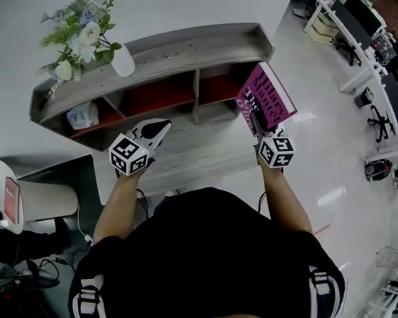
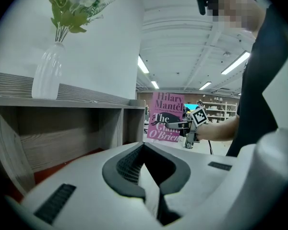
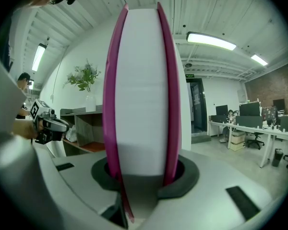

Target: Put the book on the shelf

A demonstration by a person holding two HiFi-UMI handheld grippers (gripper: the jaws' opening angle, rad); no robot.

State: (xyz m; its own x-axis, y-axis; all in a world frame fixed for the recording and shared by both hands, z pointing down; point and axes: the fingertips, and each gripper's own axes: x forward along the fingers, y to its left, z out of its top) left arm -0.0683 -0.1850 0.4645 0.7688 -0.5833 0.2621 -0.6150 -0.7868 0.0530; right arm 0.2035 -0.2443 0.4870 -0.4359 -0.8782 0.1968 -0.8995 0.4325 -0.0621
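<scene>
The book (image 1: 265, 101), magenta-covered, is in the air just off the right end of the shelf (image 1: 186, 48), near its right compartment and not yet inside. Your right gripper (image 1: 259, 130) has it clamped by the lower edge, jaws part-open to its thickness, 1 pad on each cover. Your left gripper (image 1: 158, 130) is closed on nothing and hangs in front of the middle compartment. You look to be in the carrying step, with placement still to come. Next, I judge, you should line the book up with the opening, slide it in squarely, clear the divider, then release.
</scene>
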